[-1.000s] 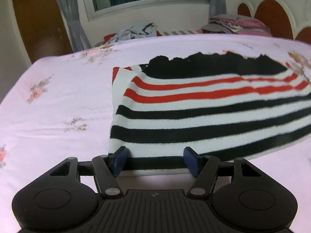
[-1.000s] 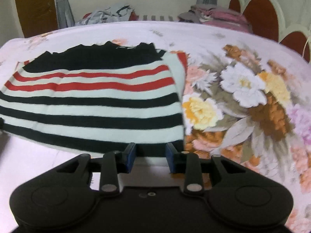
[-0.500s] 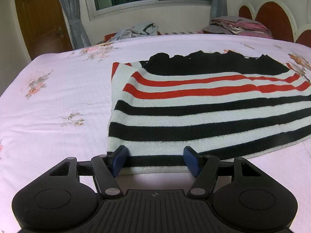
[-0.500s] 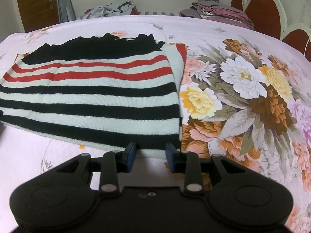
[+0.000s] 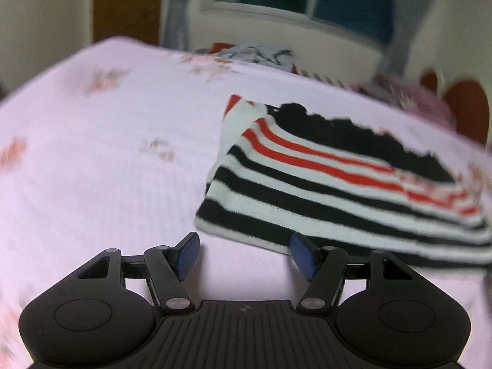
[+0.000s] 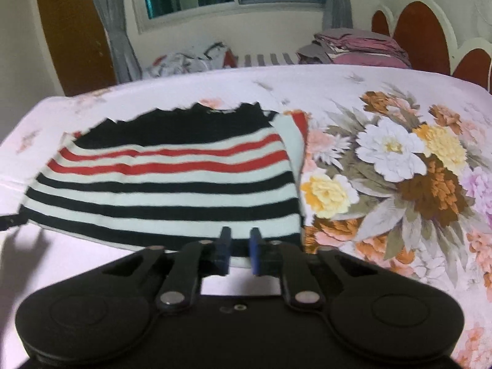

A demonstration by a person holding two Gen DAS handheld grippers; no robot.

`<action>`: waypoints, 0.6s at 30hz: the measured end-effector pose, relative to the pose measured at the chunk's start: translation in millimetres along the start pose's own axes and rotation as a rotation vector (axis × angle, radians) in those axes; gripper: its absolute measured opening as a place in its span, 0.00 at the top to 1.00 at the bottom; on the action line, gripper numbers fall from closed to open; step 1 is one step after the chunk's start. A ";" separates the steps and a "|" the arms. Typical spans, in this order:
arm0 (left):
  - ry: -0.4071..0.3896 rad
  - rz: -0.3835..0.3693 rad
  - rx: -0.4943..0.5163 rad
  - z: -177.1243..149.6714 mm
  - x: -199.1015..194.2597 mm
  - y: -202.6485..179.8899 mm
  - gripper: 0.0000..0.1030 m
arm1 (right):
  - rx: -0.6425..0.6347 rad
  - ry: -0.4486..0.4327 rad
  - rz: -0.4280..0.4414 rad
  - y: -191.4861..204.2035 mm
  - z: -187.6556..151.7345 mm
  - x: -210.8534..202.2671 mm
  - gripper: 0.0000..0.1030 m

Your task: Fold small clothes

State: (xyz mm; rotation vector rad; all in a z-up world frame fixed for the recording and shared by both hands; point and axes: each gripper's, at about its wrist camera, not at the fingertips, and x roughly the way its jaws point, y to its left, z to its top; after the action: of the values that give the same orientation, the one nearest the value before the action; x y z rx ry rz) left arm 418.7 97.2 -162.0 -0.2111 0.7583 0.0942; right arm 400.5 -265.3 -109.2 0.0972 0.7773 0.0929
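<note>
A folded sweater [image 5: 332, 184] with black, white and red stripes lies flat on the bed; it also shows in the right wrist view [image 6: 172, 181]. My left gripper [image 5: 244, 252] is open and empty, just short of the sweater's near left corner. My right gripper [image 6: 240, 252] has its blue pads close together with a narrow gap, at the sweater's near hem close to its right corner. I cannot tell whether cloth is pinched between them.
The bed sheet is pink [image 5: 92, 153] on the left and has a large flower print [image 6: 399, 160] on the right. A heap of clothes [image 6: 187, 61] and a stack of folded ones [image 6: 363, 46] sit at the far side. A headboard [image 6: 424, 37] stands at right.
My left gripper has swung left, away from the hem, and its view is blurred. My right gripper's pads have closed most of the way, and the gripper has pulled back a little.
</note>
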 end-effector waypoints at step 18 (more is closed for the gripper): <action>0.016 -0.172 -0.464 4.3 61.8 25.8 0.54 | 0.005 0.014 0.142 52.4 56.3 64.5 0.98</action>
State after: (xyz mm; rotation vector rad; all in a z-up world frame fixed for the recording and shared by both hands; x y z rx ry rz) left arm 462.1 123.9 -205.8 -0.7180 0.7232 0.1045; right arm 483.4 -208.7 -107.7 0.1565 0.7844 0.2268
